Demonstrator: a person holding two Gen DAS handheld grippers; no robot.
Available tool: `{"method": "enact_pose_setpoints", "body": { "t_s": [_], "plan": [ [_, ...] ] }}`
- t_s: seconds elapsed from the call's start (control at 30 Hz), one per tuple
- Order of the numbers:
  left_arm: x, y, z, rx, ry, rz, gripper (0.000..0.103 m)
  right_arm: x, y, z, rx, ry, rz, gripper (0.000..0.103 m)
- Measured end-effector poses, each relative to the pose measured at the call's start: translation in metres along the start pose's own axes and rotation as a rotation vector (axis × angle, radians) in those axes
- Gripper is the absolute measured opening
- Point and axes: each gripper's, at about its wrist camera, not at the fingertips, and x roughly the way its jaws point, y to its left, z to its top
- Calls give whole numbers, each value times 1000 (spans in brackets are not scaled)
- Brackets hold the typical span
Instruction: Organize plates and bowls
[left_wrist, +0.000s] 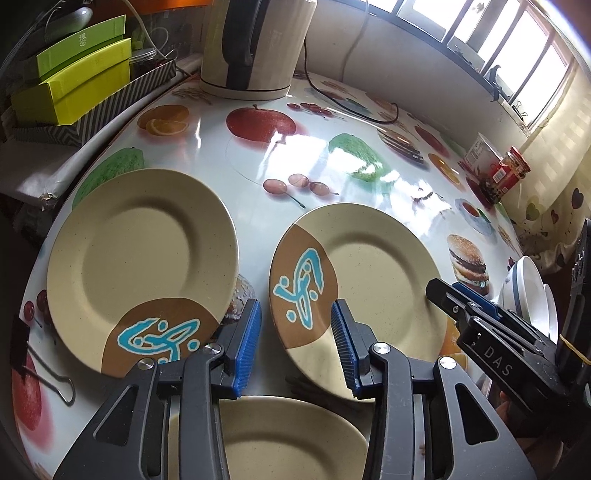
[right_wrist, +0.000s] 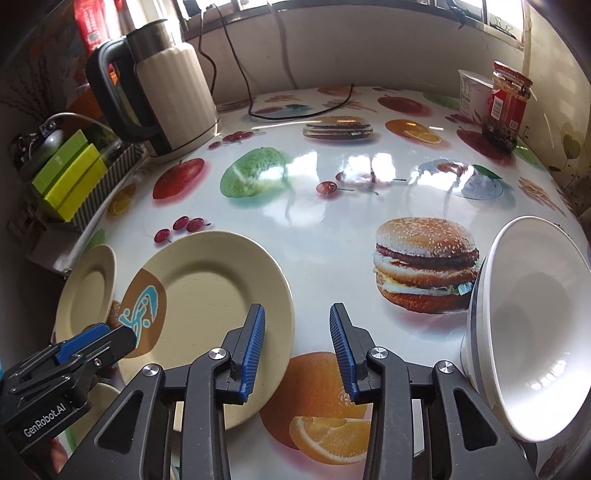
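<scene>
Between the left gripper (left_wrist: 296, 345) pads sits bare cloth, 2 beige plates (left_wrist: 140, 266) flanking (neither gripped). Right gripper (right_wrist: 297, 349) likewise gapes empty, middle plate (right_wrist: 207, 317) leftward, bowls (right_wrist: 532, 325) rightward, apparently awaiting stacking.

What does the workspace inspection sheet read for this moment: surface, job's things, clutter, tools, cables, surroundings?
Surface: glossy table printed with fruit and burgers, glare patches.
Job's things: three beige plates, left, middle, near; white bowls nested, tipped on their side.
Clutter: kettle, green boxes in a striped tray, jar, binder clip.
Tools: left tool and right tool part-open, holding nothing.
Cables: black cord lies behind the kettle.
Surroundings: window, wall.
</scene>
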Motion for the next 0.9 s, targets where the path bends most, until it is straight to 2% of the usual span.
{"method": "enact_pose_setpoints", "body": {
  "t_s": [0.1,0.37,0.73,0.9],
  "plan": [
    [4,-2,-1,2,10,4,40,1,0,-1,-6,2,-1,36],
    [10,1,0,-25,14,-6,29,3,-1,1,-4,8,8,36],
    [10,3,-1,-33,8,-9,28,5,-4,1,14,14,31,36],
    [10,3,0,-37,10,-8,28,6,-3,2,18,22,56,31]
  ]
}}
